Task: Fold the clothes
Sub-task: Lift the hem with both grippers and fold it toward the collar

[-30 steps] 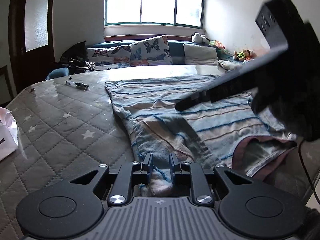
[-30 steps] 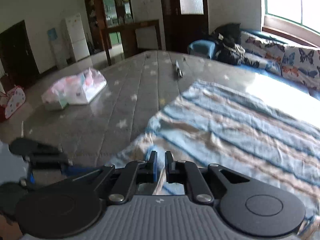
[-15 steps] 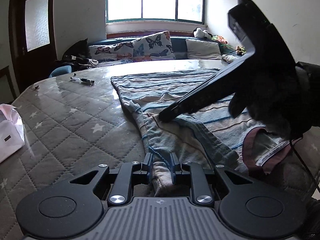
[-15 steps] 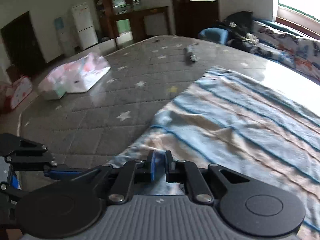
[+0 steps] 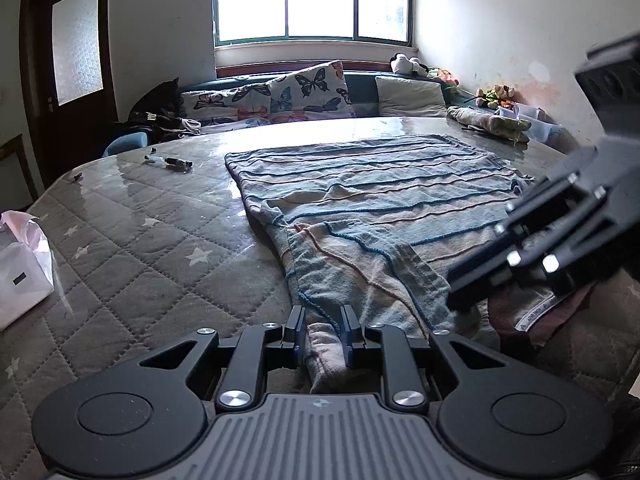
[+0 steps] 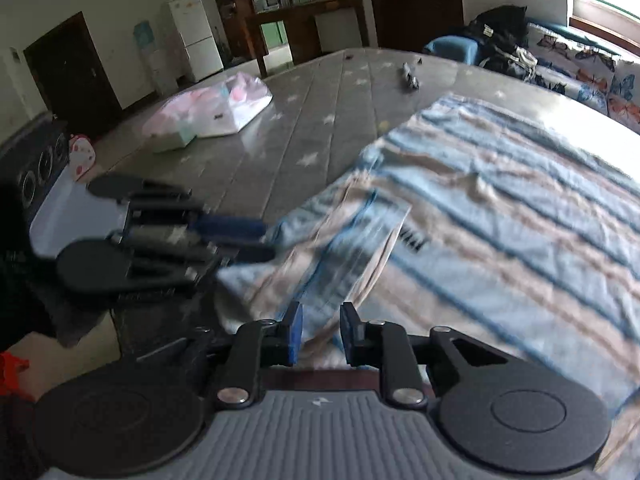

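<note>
1. My left gripper (image 5: 323, 330), at the mattress's (image 5: 132, 276) near edge, has its jaws clenched on the sleeve (image 5: 320, 344) of the striped garment (image 5: 360, 200).
2. My right gripper (image 6: 319, 334) is nearer the collar; its jaws are opening, cloth loose between them.
3. The garment's long axis runs from me toward the far edge.

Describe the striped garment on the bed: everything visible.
The striped garment is a soft, towel-like knit in pale blue and beige bands with thin dark-blue lines. It lies mostly flat on the quilted star-print mattress, far hem straight, and its near part is rumpled. One sleeve is folded diagonally across the body. A maroon-lined neck opening with a label shows at the near right. The left gripper pinches a near fold. The right gripper is opening just above the cloth, with no fold clearly clamped.
</note>
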The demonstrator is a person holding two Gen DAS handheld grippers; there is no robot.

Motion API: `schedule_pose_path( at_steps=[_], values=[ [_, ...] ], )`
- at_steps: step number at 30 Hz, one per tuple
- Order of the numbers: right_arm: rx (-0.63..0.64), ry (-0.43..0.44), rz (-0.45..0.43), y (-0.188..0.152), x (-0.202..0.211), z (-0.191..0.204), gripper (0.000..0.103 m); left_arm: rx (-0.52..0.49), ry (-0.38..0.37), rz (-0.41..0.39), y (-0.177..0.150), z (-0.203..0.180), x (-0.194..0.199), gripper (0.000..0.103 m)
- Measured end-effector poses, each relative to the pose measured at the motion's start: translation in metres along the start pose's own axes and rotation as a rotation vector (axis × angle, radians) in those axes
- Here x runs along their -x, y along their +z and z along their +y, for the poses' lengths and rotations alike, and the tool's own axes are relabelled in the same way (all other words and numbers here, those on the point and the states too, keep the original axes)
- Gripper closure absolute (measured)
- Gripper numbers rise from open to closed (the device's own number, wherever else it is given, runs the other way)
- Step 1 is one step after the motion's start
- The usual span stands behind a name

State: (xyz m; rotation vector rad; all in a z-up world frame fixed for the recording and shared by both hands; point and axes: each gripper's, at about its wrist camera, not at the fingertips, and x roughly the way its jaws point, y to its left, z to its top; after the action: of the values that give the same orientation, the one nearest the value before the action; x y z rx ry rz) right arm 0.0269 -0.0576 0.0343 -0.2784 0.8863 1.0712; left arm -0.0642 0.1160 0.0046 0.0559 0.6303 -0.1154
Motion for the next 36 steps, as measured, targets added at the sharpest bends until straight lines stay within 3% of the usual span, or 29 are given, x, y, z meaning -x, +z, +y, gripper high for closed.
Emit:
schedule_pose_path(
  at_steps=[3,5,6,11,15,19,26,36],
  values=[
    [-0.006,0.004,-0.006,-0.006,0.001,0.004,0.086,-0.006,0.005,0.003,0.0,-0.001,0.0,0.082],
    [0.009,-0.007,-0.013,-0.009,0.003,0.008,0.1,-0.013,0.008,0.005,0.0,-0.002,0.0,0.082],
    [0.017,-0.013,-0.016,-0.01,0.005,0.009,0.101,-0.016,0.008,0.007,0.0,-0.002,0.0,0.082],
    [0.034,-0.058,-0.026,-0.009,0.01,0.008,0.101,-0.033,0.013,0.013,-0.001,-0.002,0.001,0.082],
    [0.065,-0.03,0.015,-0.011,0.007,0.008,0.1,-0.047,0.018,0.021,0.001,-0.002,0.002,0.081],
    [0.072,-0.033,-0.035,-0.003,0.02,0.007,0.096,-0.059,0.02,-0.004,0.009,-0.006,0.006,0.081],
    [0.017,-0.075,-0.159,0.022,0.031,-0.01,0.095,-0.092,-0.043,-0.031,0.02,-0.022,-0.008,0.081],
    [0.062,-0.047,-0.096,0.029,-0.023,-0.002,0.094,-0.126,-0.09,-0.002,0.008,-0.036,-0.01,0.08]
  ],
)
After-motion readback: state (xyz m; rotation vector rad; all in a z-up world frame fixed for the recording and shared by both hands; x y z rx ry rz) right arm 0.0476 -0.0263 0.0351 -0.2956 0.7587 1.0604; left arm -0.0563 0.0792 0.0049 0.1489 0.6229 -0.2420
